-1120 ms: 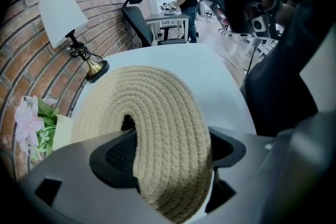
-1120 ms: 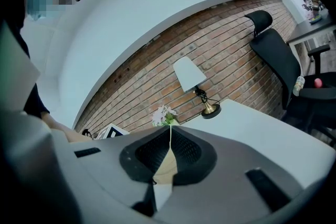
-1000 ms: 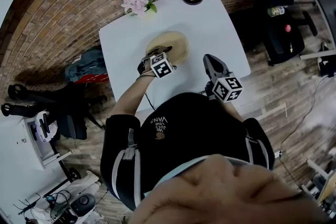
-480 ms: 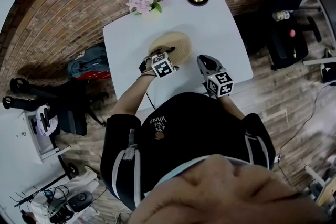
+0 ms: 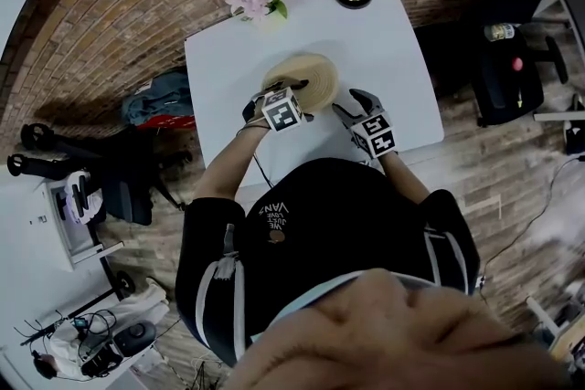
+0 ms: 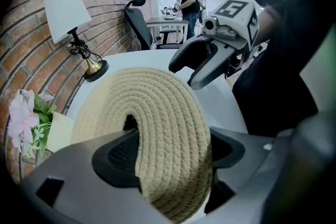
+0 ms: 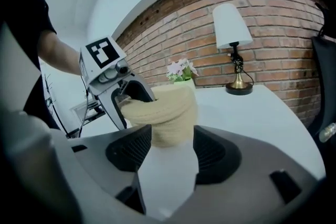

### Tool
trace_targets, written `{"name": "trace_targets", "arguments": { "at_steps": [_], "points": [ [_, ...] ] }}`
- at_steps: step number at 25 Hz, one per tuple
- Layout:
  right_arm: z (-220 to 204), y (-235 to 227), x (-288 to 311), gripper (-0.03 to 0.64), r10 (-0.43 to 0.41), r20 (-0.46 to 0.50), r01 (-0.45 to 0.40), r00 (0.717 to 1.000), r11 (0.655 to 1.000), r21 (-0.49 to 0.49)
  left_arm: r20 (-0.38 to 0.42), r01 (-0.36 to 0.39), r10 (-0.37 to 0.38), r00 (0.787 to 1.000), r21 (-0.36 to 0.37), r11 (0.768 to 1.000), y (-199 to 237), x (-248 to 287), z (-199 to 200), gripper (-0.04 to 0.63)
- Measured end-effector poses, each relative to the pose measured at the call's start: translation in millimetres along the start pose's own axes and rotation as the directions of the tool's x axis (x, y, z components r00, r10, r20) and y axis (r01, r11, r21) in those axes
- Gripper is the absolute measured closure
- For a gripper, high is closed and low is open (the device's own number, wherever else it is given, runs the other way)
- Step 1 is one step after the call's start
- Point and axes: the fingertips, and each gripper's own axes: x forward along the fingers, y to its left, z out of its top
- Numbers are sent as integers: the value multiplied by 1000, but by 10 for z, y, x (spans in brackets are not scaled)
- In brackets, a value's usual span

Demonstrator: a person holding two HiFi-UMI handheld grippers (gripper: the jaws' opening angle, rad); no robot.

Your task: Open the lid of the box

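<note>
While the left gripper [image 6: 168,152] clamps the rim of the woven lid [image 6: 152,107] — box [image 5: 306,79] central on the table [image 5: 388,41] — the right gripper [image 7: 167,152] has dropped beside it, jaws just sprung apart (nothing between them). Probably to steady the box.

Black short-sleeved top [image 5: 343,215] with pale sleeve stripes and small pale lettering, grey plastic left gripper [image 6: 170,149] and right gripper [image 7: 168,149], black ribbed pads [image 7: 128,152], white cubes [image 5: 283,111] with black square markers, thin dark cable [image 5: 259,171] along left arm
</note>
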Motion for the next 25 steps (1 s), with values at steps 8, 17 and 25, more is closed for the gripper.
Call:
{"name": "trace_targets", "arguments": {
  "at_steps": [8,17,25],
  "points": [
    [-45,114,196,380,52,-52,-57,997,994,-97,21,35,-34,999,-38,999,-12,-70,64,216],
    [-81,122,317,380,73,-81,-80,994,992,-92,68,77,-71,995,-81,994,-38,-233,167,216],
    [-96,113,350,380,75,-96,-83,993,993,-89,128,99,-84,988,-115,988,-18,-327,218,218]
  ]
}}
